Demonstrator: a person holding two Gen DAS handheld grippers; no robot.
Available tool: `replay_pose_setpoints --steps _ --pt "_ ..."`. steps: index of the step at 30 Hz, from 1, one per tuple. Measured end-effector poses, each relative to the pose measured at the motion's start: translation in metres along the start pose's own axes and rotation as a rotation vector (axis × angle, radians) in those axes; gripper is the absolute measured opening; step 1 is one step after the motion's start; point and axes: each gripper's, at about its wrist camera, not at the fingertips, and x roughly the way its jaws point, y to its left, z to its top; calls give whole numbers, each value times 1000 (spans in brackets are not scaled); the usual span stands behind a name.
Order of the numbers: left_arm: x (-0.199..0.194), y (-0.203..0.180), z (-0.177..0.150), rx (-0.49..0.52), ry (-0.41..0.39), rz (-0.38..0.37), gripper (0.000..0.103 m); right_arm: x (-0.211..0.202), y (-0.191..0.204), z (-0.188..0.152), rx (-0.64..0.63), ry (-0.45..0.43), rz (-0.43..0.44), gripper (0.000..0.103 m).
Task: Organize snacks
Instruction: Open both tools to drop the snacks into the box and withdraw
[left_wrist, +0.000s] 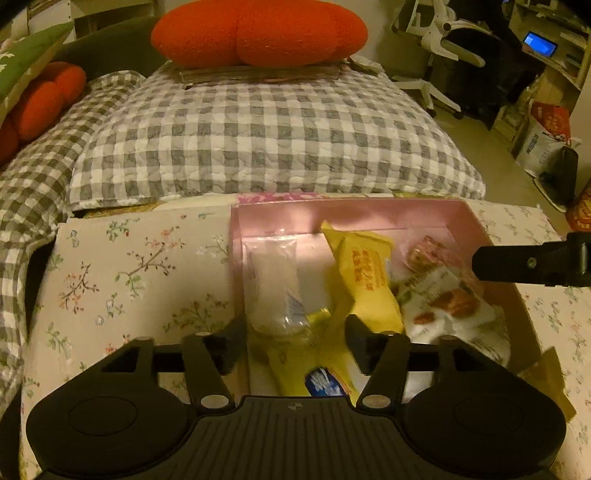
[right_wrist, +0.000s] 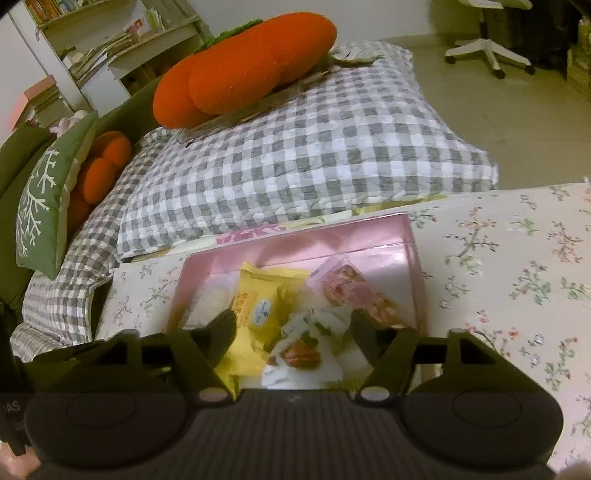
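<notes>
1. Gingham quilt (left_wrist: 258, 147), grey and white, fills the bed behind the work area, with an orange plush cushion (left_wrist: 258, 33) on top. Not part of the job.
2. Floral-print worktop (left_wrist: 122, 266) butts against the bed edge and carries the box. No loose snacks on the parts of it in view.
3. Pink box (right_wrist: 295, 243), open top with glossy inner walls, sits on the worktop just in front of the quilt. All visible snacks are inside it.
4. Progress, my read: collection looks mostly done, tidying isn't. The packets lie overlapped and skewed rather than in rows. Anything outside the frames is unknown.
5. Left gripper (left_wrist: 295, 339) hovers over the box's near-left part. Jaws are apart and nothing is pinched; the packets lie below the gap.
6. Right gripper (right_wrist: 291, 328) is over the near middle of the box. Jaws are spread, not clamping anything. One of its fingers (left_wrist: 517, 262) pokes into the left wrist view from the right.
7. Yellow packet (left_wrist: 365, 280) has orange print and lies diagonally mid-box, leaning over its neighbours.
8. White packet (right_wrist: 299, 354), with nut pictures, lies near the box front, right of the yellow one.
9. Clear wrapped pale snack (left_wrist: 273, 280) is on the left side, roughly parallel to the wall.
10. Pink packet (right_wrist: 351, 291) is at far right, angled.
11. A further yellow wrapper with a blue label (left_wrist: 325, 384) sits at the near edge, partly hidden by the left gripper's body.
</notes>
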Motion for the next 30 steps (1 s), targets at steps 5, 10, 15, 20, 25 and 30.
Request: replay_pose_setpoints --steps 5,10,15,20,25,30 --pt "-13 -8 -15 7 8 -18 74 -15 -4 -11 3 -4 -8 84" --pt "-28 -15 -31 10 12 -30 80 -33 -6 -25 -2 -11 -19 90" --pt "-44 -22 -50 -1 14 -52 88 -53 -6 -42 -29 -22 -36 97" --pt "-56 -31 -69 18 26 -51 92 -69 -4 -62 -69 -6 -57 100" --pt "-68 -35 -88 34 20 -45 95 -82 -3 -79 -100 -2 -57 103" --pt "-72 -37 -109 66 35 -22 97 -88 -6 -97 -113 22 -68 103"
